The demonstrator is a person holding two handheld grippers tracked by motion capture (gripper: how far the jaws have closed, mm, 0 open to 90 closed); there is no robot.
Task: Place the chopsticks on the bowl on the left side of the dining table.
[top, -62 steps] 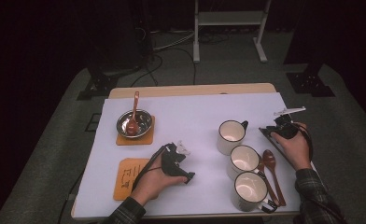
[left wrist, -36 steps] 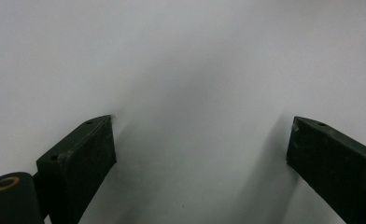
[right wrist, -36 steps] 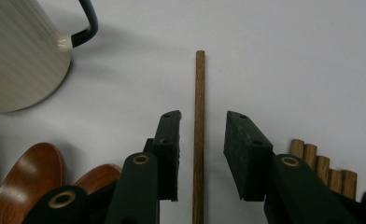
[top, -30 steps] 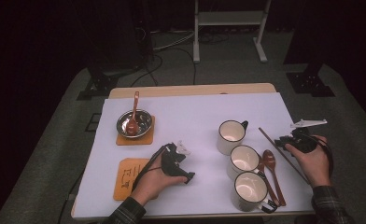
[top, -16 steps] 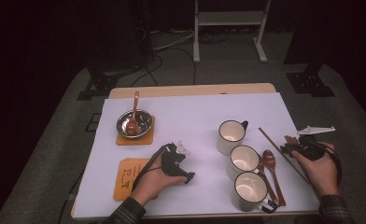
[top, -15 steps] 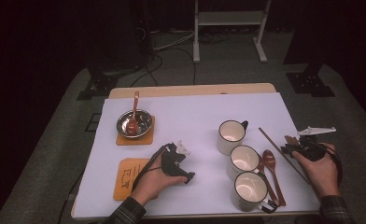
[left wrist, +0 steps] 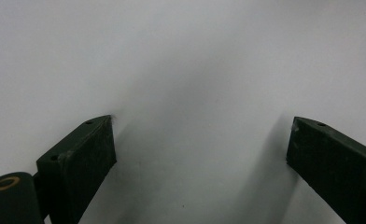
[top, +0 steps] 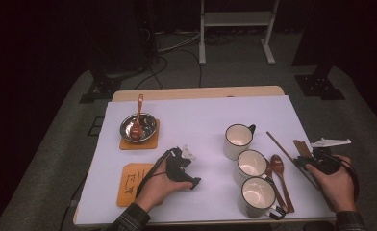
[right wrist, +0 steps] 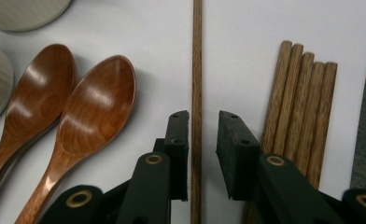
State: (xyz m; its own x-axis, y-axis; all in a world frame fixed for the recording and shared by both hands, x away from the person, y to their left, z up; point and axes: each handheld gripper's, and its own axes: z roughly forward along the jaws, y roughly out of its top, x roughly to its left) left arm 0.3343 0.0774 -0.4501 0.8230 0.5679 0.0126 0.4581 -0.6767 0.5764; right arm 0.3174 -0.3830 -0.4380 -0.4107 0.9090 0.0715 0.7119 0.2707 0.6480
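A single thin wooden chopstick (right wrist: 196,70) lies on the white cloth between the two jaws of my right gripper (right wrist: 203,115). The jaws have just been closing around it; the left pad is right by the stick and a gap remains on the right side. In the high view this gripper (top: 304,162) is at the table's right edge, over the chopstick (top: 282,149). A bundle of several chopsticks (right wrist: 302,107) lies just right of the jaws. My left gripper (left wrist: 202,135) stands open on bare cloth, low in the middle of the table (top: 192,167).
Two brown wooden spoons (right wrist: 97,107) lie left of the chopstick, beside three white mugs (top: 251,166) in a diagonal row. A metal bowl (top: 138,127) with a spoon sits on an orange coaster (top: 150,142); a second coaster (top: 131,185) lies under the left hand.
The right hand has moved from beside the far mug out to the right and nearer the front edge, settling over the single chopstick. The left hand has stayed put.
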